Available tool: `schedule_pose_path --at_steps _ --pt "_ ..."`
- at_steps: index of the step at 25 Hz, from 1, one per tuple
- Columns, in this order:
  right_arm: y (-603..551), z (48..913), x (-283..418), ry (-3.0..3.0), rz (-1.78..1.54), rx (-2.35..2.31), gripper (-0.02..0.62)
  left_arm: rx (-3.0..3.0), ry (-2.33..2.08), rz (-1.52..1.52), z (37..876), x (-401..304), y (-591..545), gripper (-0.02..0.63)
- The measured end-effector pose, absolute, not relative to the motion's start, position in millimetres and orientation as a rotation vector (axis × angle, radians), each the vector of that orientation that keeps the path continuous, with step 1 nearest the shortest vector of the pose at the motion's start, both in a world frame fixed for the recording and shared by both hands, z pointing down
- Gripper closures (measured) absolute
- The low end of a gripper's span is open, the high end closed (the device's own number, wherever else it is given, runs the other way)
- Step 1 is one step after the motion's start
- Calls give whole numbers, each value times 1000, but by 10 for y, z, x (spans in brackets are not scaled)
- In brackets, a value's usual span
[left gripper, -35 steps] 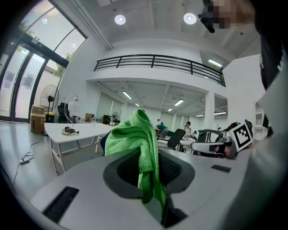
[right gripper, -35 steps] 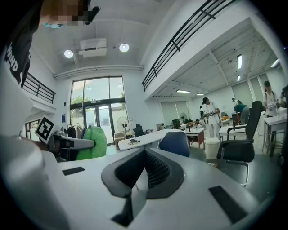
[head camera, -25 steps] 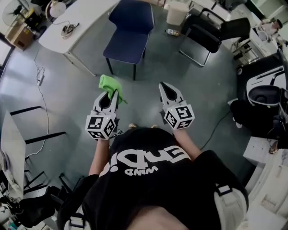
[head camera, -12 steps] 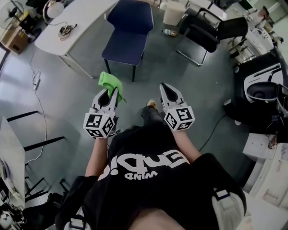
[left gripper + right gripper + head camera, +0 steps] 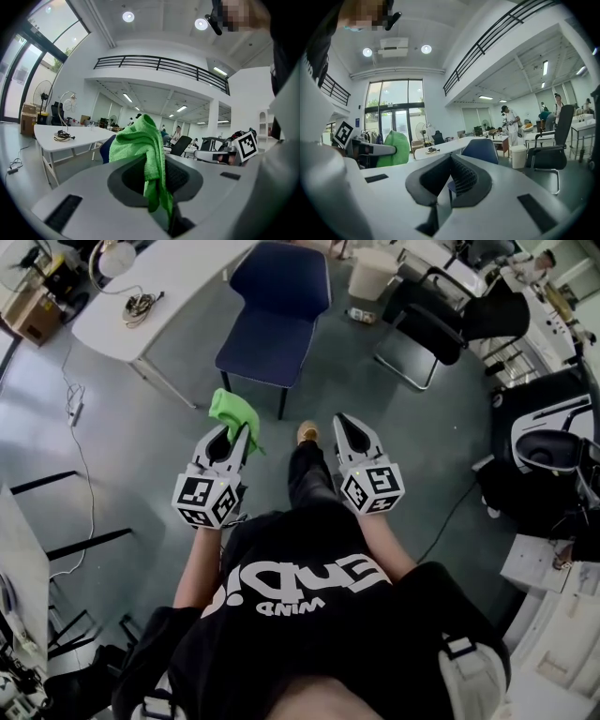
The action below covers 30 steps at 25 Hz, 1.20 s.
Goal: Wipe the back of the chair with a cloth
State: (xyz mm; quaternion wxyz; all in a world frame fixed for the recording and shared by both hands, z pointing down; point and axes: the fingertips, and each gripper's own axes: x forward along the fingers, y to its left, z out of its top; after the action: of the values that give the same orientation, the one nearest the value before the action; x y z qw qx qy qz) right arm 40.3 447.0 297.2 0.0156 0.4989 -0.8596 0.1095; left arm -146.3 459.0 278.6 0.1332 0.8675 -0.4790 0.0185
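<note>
L tool grips green cloth, R tool closed on nothing; only head view shows blue chair seat top.

Two grippers are in view: the left gripper and the right gripper. One green cloth sits between the left gripper's fingers. Ahead of the fingertips stands one blue chair, ahead and left of them one white table, and ahead and right one white bin.

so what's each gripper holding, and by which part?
Left gripper: green cloth, pinched partway along between the jaws, bulk bunched past the tips. Right gripper: nothing, jaws together.
</note>
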Motion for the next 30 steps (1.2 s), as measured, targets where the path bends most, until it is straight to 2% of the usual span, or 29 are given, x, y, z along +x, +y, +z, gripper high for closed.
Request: schedule_pose_path --at_steps 7,30 --pt "3601 3025 357 -2701 375 1497 598 2484 -1416 61 2817 -1465 3780 538" --pt "645 2818 867 -2746 430 1381 598 2404 -1529 40 2574 -1010 908 538"
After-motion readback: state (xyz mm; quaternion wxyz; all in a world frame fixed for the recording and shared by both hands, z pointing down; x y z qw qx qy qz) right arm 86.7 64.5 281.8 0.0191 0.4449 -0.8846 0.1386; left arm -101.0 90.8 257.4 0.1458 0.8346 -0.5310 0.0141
